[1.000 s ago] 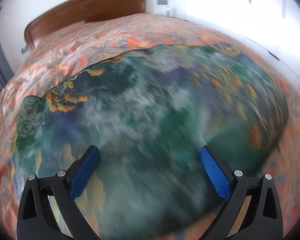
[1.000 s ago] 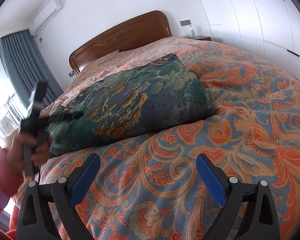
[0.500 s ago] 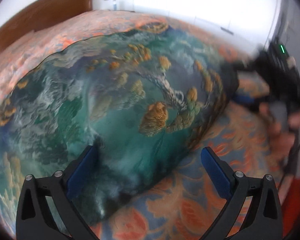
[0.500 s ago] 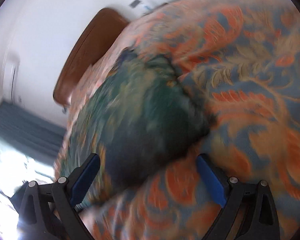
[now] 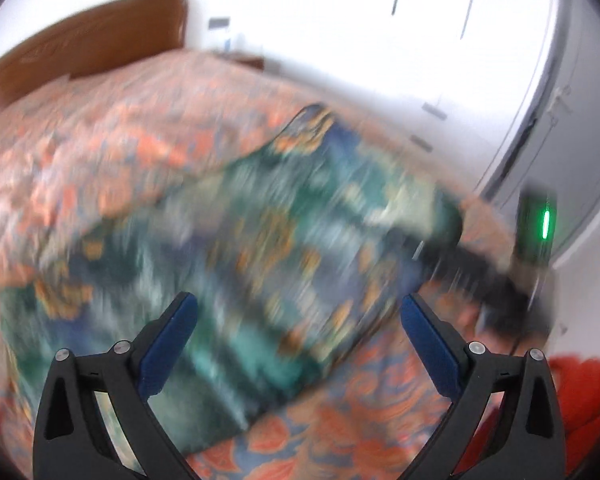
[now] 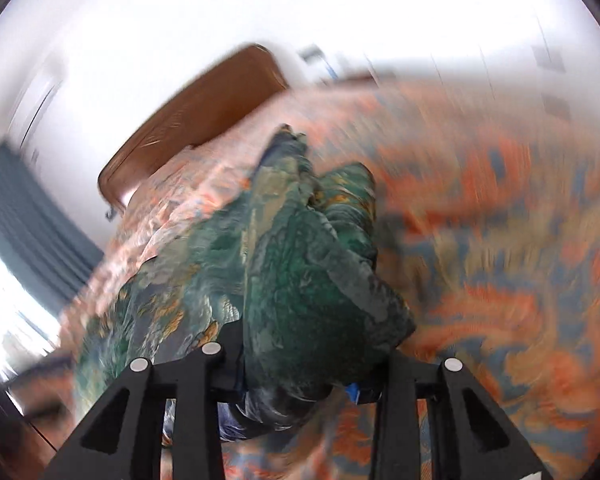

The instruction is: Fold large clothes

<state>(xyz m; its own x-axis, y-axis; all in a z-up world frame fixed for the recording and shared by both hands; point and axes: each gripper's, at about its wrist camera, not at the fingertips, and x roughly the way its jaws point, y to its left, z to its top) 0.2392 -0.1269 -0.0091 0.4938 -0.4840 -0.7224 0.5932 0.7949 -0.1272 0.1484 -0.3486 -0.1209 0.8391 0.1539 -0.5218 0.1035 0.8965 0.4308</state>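
Note:
A large dark green and blue garment (image 5: 260, 264) with orange patches lies on the bed, blurred by motion. My left gripper (image 5: 298, 340) is open and empty, hovering above its near edge. My right gripper (image 6: 296, 380) is shut on a bunched corner of the garment (image 6: 308, 288), and the cloth is lifted and drapes over its fingers, hiding the pads. In the left wrist view the right gripper's body (image 5: 536, 236) with a green light shows at the garment's right corner.
The bed carries an orange and blue patterned cover (image 5: 100, 152) and has a brown wooden headboard (image 5: 84, 48). White wardrobe doors (image 5: 440, 20) stand on the right. Grey curtains (image 6: 24, 220) and a bright window are at the left.
My right gripper has closed on a corner of the garment and lifted it. My left gripper has drawn back from the garment and stays open.

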